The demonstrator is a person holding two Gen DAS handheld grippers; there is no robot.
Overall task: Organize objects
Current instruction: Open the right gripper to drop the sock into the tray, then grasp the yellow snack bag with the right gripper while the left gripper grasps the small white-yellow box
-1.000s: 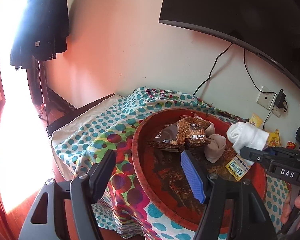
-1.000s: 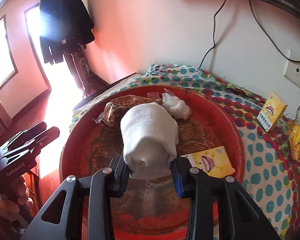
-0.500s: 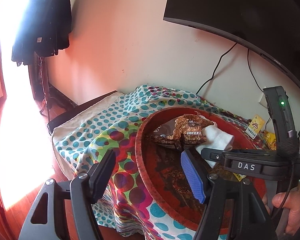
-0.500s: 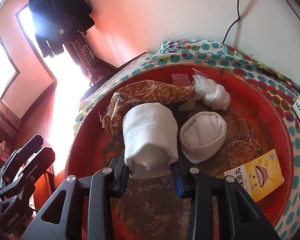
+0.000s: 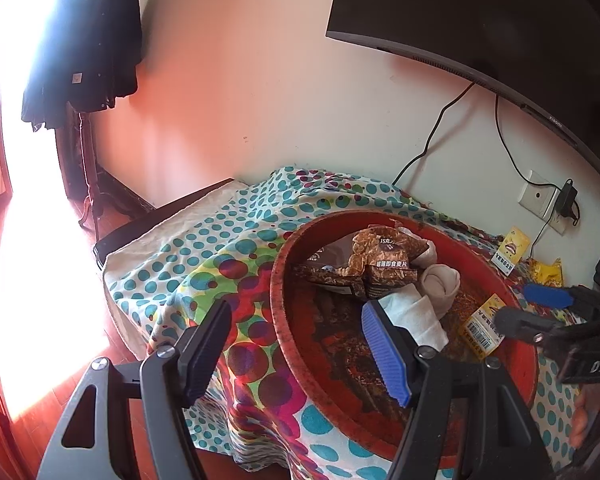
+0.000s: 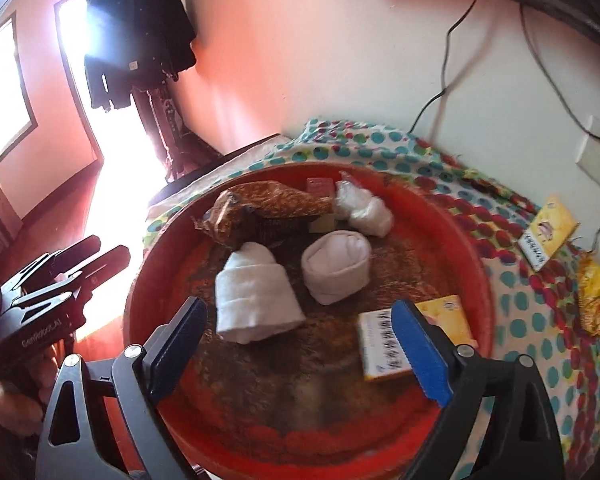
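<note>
The right claw (image 6: 300, 352) is hovering above the near part of the round red tray (image 6: 148, 276), its fingers spread wide and gripping nothing. It is tilting downward toward the tray floor. Ahead of its left finger (image 6: 176, 344), the rolled white sock (image 6: 256, 300) is lying on the tray floor, apart from both fingers. Just beside that sock a second, rounder bundled white sock (image 6: 336, 264) is resting, and the crinkled brown snack bag (image 6: 268, 208) is lying behind them near the tray's far rim. A small yellow box with a barcode (image 6: 416, 336) is sitting in the tray, partly hidden behind the blue-padded right finger (image 6: 420, 356).

The left claw (image 5: 300, 352) is hanging lower, near the tray's left edge, with its fingers wide apart and empty. It is pointing across the polka-dot tablecloth (image 5: 204, 248) covering the desk. In the left wrist view the right claw (image 5: 536, 308) is reaching in from the right side over the tray, a hand visible below it at the frame's edge.

A second yellow packet (image 6: 548, 232) is lying on the cloth outside the tray, near the wall.
</note>
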